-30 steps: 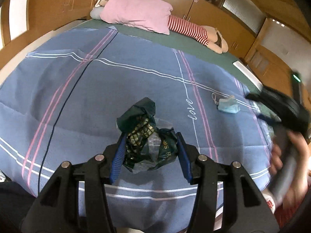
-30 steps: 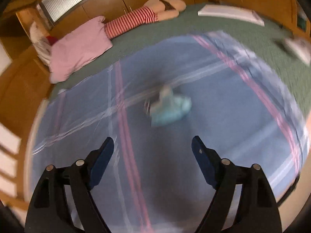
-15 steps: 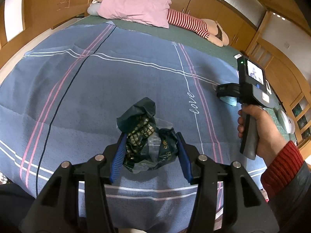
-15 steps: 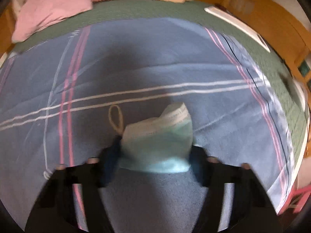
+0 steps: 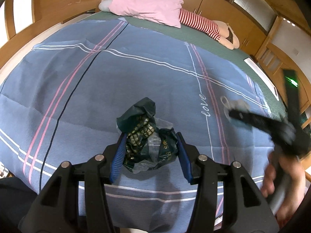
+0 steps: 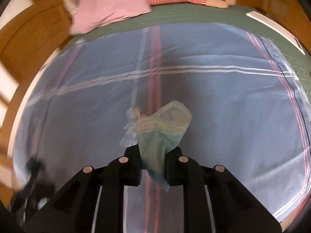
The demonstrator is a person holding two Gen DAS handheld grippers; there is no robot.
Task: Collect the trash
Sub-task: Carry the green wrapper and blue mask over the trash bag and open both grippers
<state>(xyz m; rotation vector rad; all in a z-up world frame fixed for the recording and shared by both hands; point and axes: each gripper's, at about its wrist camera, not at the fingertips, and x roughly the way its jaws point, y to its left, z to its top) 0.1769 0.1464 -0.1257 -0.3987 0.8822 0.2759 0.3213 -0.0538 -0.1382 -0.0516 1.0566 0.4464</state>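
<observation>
The face mask [image 6: 165, 128] is pinched at its lower end between the right tongs [image 6: 153, 167], whose jaws have just been closing and are now narrow around it. Its top part sticks out past the tips, above the blue bed cover [image 6: 233, 106]. The crumpled dark wrapper [image 5: 147, 136] is held between the blue pads of the left tongs [image 5: 150, 155], which are set about half wide on it, also above the bed cover.

To do this step well, the pinch on the mask should be kept firm, since only a small, soft part is caught and it may slip out. It should be lifted slowly, so that the ear loop is not dragged or snagged on the cover. The wrapper should be kept squeezed at the same time. No bin is seen in either view, so one must be looked for.

In the right wrist view, the grip on the mask is shown up close. In the left wrist view, the right tongs are only a dark blur at the right side, with a hand [image 5: 279, 182] below them, and the mask can hardly be made out. The wrapper is clear only in the left wrist view. The pink pillow [image 5: 147, 3] is seen in both.
</observation>
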